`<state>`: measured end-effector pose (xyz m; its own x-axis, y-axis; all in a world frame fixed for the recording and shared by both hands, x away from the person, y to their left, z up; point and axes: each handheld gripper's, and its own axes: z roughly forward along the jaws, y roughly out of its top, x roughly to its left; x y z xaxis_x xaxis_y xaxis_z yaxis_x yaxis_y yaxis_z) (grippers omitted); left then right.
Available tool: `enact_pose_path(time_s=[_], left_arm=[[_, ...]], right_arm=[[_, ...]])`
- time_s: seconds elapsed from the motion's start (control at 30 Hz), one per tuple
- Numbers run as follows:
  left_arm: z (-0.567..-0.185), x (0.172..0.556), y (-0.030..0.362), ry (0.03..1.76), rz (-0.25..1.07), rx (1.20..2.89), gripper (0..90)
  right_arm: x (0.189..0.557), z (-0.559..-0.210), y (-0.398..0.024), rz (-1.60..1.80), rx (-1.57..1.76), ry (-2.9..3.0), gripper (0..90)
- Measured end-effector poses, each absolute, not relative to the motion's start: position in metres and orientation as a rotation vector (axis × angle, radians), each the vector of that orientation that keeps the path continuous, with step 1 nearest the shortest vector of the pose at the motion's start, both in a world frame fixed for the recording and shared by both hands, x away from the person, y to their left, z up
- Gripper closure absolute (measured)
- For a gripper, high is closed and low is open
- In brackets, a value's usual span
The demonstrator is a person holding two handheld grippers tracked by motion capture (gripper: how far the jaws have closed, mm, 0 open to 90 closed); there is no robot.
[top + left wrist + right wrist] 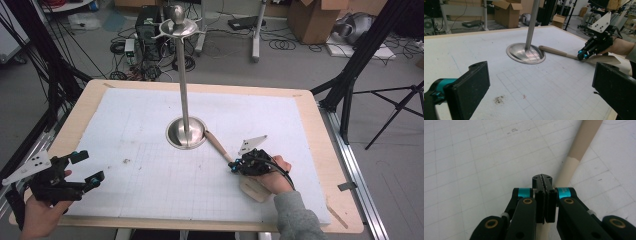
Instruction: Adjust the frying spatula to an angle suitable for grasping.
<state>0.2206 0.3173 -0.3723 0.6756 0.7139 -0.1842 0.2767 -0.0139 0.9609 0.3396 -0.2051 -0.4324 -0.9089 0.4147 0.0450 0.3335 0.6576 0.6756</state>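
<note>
Clamped on the spatula (235, 165) handle: right gripper (234, 166), jaws pinched tight.
Left gripper (86, 169) gaping, empty, at eight o'clock; risks knocking the metal stand (185, 131) at eleven o'clock if swung up carelessly.

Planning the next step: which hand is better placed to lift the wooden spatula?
Right. The right tongs are already shut on the spatula handle beside the metal stand; the left tongs hover open at the table's near left corner, far from it.

No readable text, labels, numbers or signs anywhere.
</note>
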Motion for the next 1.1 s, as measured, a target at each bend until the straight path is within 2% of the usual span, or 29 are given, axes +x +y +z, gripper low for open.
enact_pose_path(time_s=[0.33, 0.87, 0.93, 1.1], left_arm=[[-0.373, 0.221, 0.318, 0.837, 0.416, 1.592, 1.8], [-0.373, 0.221, 0.319, 0.839, 0.414, 1.593, 1.8], [-0.374, 0.222, 0.319, 0.839, 0.412, 1.595, 1.8], [-0.373, 0.224, 0.318, 0.834, 0.411, 1.596, 1.8]], right_arm=[[0.337, -0.430, -0.203, 1.024, 0.617, 2.749, 90.0], [0.339, -0.425, -0.221, 1.048, 0.708, 2.705, 90.0], [0.340, -0.431, -0.223, 0.890, 0.739, 2.720, 90.0], [0.339, -0.425, -0.230, 1.118, 0.785, 2.661, 90.0]])
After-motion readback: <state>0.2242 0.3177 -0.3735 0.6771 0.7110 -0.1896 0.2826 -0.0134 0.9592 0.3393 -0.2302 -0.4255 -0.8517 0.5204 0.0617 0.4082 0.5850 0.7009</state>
